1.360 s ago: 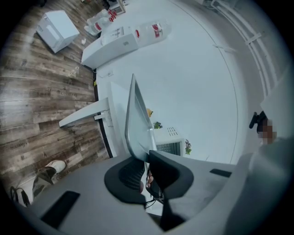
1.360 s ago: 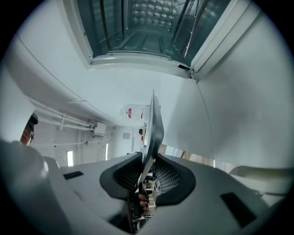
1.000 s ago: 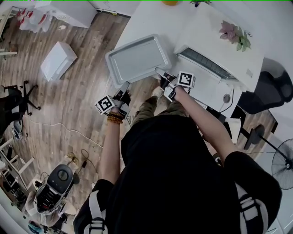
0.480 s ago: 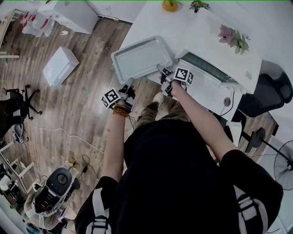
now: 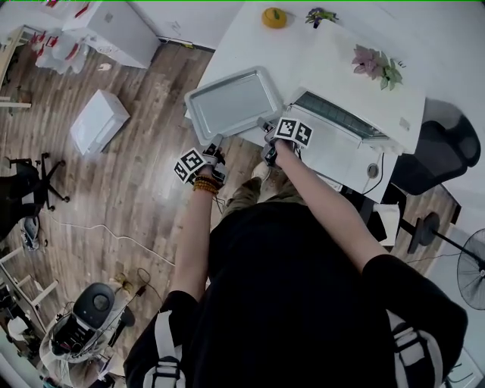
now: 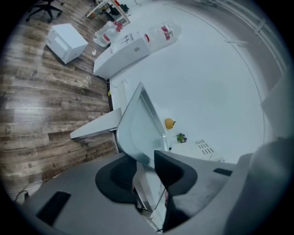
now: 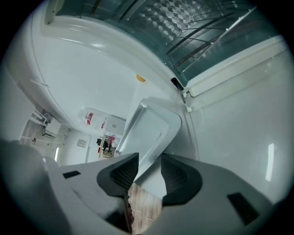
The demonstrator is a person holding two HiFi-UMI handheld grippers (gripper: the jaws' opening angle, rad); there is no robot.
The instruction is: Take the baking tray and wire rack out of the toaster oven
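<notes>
1. On the white table (image 5: 242,45), the baking tray (image 5: 233,102) is lying flat and empty at the near edge, just beside the front of the toaster oven (image 5: 337,148).
2. The left gripper (image 5: 215,144) is reaching in from the floor side and is meeting the tray at its near left corner. Its jaws have just been opening. In the left gripper view they are standing a narrow way apart, the tray's rim is passing between them, and a gap is showing at the pads, so nothing is being clamped.
3. The right gripper (image 5: 267,125) is sitting at the tray's near right corner, next to the oven front. Its jaws have also just been opening. In the right gripper view they are standing moderately apart, the tray's corner is lying between them, and the pads are staying clear of the metal.
4. The wire rack (image 7: 202,41) is sitting inside the toaster oven. Its thin bars are showing in the teal-tinted upper part of the right gripper view.
5. The person is holding one gripper in each hand and is wearing a bead bracelet (image 5: 202,184) on the left wrist.
6. A round yellow object (image 5: 274,17) is resting at the table's far edge, well apart from the tray.
7. A white box (image 5: 98,121) is lying on the wooden floor (image 5: 144,174), to the left of the table.
</notes>
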